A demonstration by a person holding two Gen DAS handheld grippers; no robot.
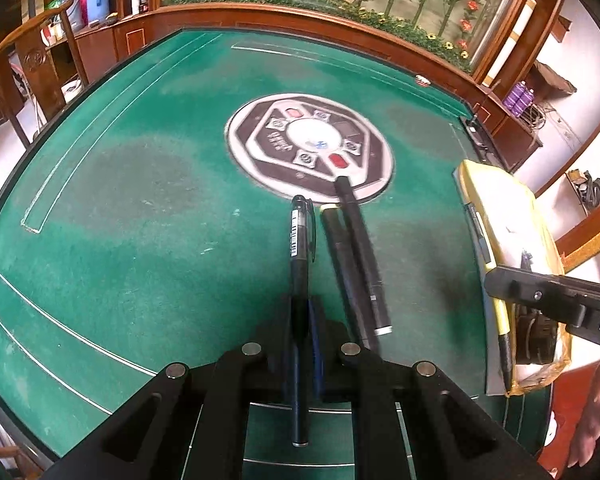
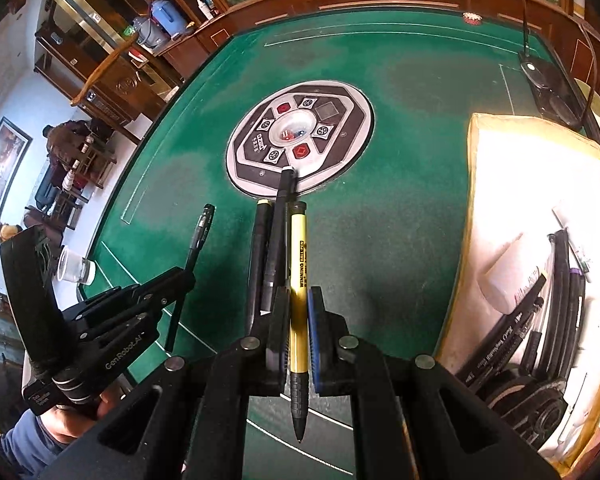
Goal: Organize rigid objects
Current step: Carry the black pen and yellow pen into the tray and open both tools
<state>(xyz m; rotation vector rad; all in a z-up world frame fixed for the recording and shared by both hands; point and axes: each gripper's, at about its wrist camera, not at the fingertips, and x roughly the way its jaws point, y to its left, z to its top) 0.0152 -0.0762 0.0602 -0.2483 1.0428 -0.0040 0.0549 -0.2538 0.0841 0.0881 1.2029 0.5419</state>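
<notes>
On the green counter point(image 2: 400, 240), the taped box point(image 2: 540, 200) sits at the right edge, already holding pens. My right claw point(image 2: 298, 328) grips a yellow pen point(image 2: 298, 264); my left claw point(image 1: 304, 344) grips a black pen point(image 1: 300, 264). Two black pens point(image 1: 354, 248) remain mid-counter. Next, I judge, carry both rightward into the box.

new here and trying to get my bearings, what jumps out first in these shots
Each gripper is shut on a pen: the left gripper on a black pen, the right gripper on a yellow pen. Two more black pens lie on the green table, reaching the round control panel at its centre. A pen-filled box sits on the right.
</notes>
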